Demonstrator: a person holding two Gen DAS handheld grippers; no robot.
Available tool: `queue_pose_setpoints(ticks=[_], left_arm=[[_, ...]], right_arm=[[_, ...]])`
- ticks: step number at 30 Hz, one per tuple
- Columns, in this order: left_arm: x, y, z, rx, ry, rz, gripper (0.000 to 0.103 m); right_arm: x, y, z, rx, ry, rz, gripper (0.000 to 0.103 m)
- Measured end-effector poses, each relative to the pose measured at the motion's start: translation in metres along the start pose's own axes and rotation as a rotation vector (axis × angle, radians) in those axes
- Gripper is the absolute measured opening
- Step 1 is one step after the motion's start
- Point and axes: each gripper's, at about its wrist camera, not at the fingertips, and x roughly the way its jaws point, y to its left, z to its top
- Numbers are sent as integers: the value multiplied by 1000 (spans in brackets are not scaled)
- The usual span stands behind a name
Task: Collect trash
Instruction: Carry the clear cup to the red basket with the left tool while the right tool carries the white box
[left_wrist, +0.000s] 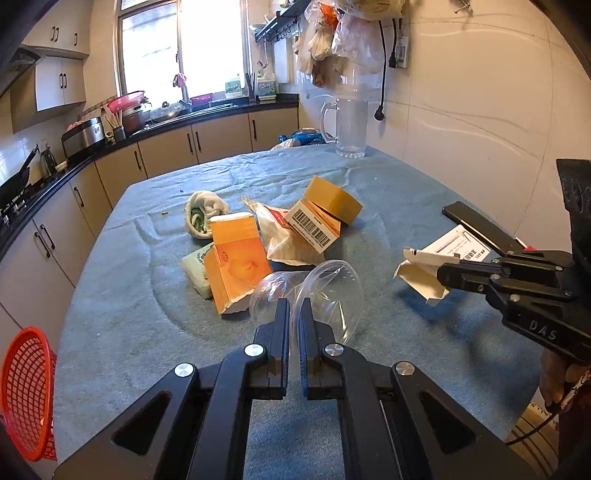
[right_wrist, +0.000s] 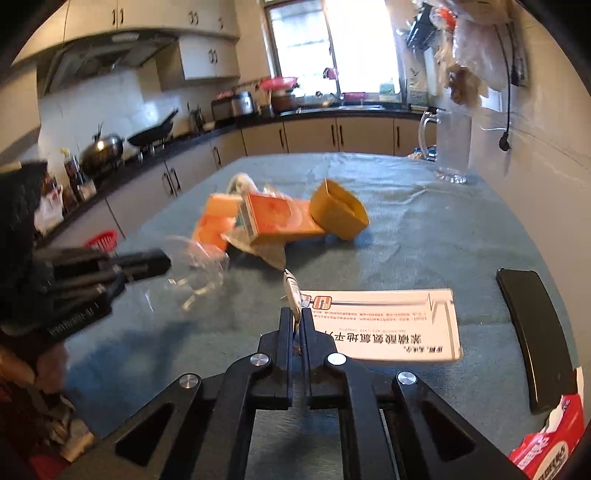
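My left gripper (left_wrist: 293, 306) is shut on the rim of a clear plastic cup (left_wrist: 325, 291), which lies tilted on its side over the blue table cloth (left_wrist: 129, 325). The right wrist view shows the same left gripper (right_wrist: 166, 262) with the cup (right_wrist: 199, 266). My right gripper (right_wrist: 293, 314) is shut on a torn white paper scrap (right_wrist: 291, 290). From the left wrist camera, the right gripper (left_wrist: 441, 275) holds that scrap (left_wrist: 417, 271) a little above the cloth. A pile of trash lies mid-table: an orange carton (left_wrist: 236, 258), a barcode box (left_wrist: 314, 225) and a yellow box (left_wrist: 332, 199).
A white medicine box (right_wrist: 388, 325) lies flat just past my right fingers. A black slab (right_wrist: 528, 332) and a red packet (right_wrist: 550, 443) are at the right edge. A glass mug (left_wrist: 349, 125) stands at the far end. A red basket (left_wrist: 26, 391) sits off the left edge.
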Motion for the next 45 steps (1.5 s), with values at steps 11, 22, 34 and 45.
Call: queue_pose_setpoints(ticks=[11, 22, 34, 45], left_arm=[[-22, 14, -1, -38, -38, 19, 4], [-52, 47, -8, -101, -86, 53, 4], [-90, 104, -29, -200, -129, 132, 4], [-125, 174, -61, -304, -146, 240, 4]], right_arm=[[-7, 19, 13, 72, -40, 67, 4], [-8, 55, 29, 64, -51, 149, 4], [10, 117, 43, 19, -24, 274, 4], [40, 187, 60, -40, 27, 395, 4]])
